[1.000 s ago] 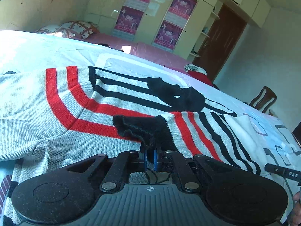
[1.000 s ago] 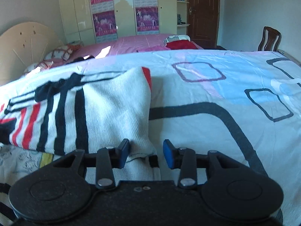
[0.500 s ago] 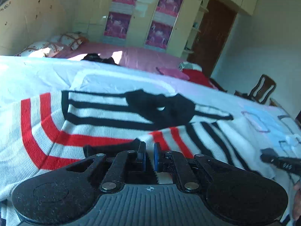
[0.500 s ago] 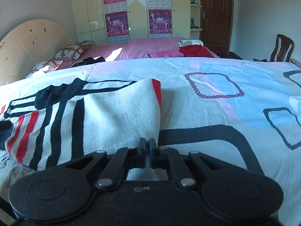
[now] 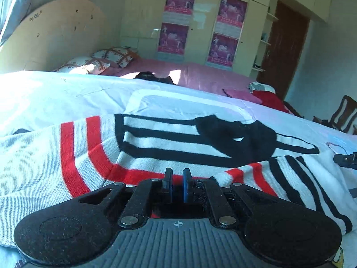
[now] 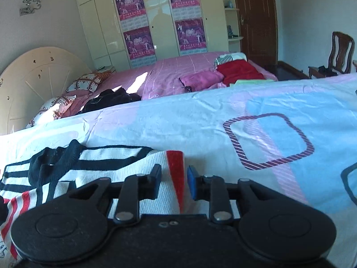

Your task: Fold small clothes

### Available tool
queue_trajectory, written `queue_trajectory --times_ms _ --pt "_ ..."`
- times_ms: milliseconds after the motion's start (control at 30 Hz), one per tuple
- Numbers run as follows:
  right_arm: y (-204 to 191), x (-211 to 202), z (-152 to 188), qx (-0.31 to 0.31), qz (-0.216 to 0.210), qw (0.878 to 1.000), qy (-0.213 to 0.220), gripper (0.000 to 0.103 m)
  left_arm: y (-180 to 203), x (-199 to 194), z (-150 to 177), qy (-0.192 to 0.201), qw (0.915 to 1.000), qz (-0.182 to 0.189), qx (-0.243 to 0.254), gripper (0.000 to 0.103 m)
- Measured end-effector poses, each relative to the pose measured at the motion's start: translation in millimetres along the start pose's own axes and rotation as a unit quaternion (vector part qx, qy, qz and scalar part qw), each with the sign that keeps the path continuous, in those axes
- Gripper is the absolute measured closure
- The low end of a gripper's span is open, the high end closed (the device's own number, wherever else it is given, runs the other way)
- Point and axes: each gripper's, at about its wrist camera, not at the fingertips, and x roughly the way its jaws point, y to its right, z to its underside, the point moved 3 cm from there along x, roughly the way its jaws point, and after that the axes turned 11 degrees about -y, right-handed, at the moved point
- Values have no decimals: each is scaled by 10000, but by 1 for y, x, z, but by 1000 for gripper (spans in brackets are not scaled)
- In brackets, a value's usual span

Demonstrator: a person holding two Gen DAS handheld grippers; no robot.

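A small white knit sweater [image 5: 156, 143] with red and black stripes and a black collar lies on the bed, sleeves folded in; it also shows in the right wrist view [image 6: 111, 167]. My left gripper [image 5: 177, 179] hovers low over the sweater's middle, its jaws slightly apart with nothing clearly between them. My right gripper [image 6: 173, 177] is open, its fingers straddling the sweater's red-edged right side. The tip of the right gripper [image 5: 345, 159] shows at the right edge of the left wrist view.
The bed sheet [image 6: 256, 138] is white with blue and pink patches and dark square outlines. Behind lies a pink bed [image 6: 174, 71] with pillows and loose clothes. A wardrobe [image 6: 156, 22], a door and a wooden chair [image 6: 341, 51] stand at the back.
My left gripper has let go of the black sleeve cuff and its jaws have parted slightly. My right gripper shut briefly on the sweater's edge, moved forward, and has opened again.
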Motion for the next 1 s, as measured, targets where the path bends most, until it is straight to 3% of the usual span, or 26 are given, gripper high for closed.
queue_trajectory --times_ms 67,100,133,233,267,333,433,567,667,700,733,800,833,900,1000 --pt "5 13 -4 135 -229 9995 -194 71 -1 7 2 -142 9999 41 -59 91" --pt "7 18 -4 187 -337 9990 -234 75 -1 8 3 -145 9998 82 -77 90" --pt "8 18 -2 145 -322 9992 -171 86 -2 9 2 -188 9997 58 -108 90" --pt "7 10 0 -158 385 9990 131 100 2 11 1 -208 9995 -208 -106 92" --pt "14 13 0 -119 745 9971 130 101 7 11 4 -153 9993 -343 59 92" --pt "30 18 2 77 566 9984 7 103 15 8 9 -35 9980 -552 313 92" --pt "32 -1 -2 65 202 9996 178 95 11 -1 6 2 9987 -460 214 91" --pt "9 -22 -4 -510 -307 9970 492 81 19 -29 -1 616 9967 -432 313 91" --pt "-6 5 -2 -848 -314 9958 -141 84 28 -13 -2 347 9974 -334 541 91" --pt "-5 12 1 -953 -193 9951 -182 87 32 0 3 40 9956 -513 780 91" --pt "-3 11 2 -930 -114 9955 -118 87 33 5 8 93 9937 -624 923 90" --pt "-2 4 -2 -701 154 9972 -210 86 30 0 5 -5 9944 -660 827 87" --pt "-2 -1 -2 -690 301 9970 -198 80 26 -8 3 17 9954 -692 660 87" --pt "-1 -20 7 -739 13 9973 -7 81 12 -25 4 212 9978 -565 291 87" --pt "-4 -40 22 -906 -37 9958 79 78 -4 -38 11 151 9993 -349 -62 87"
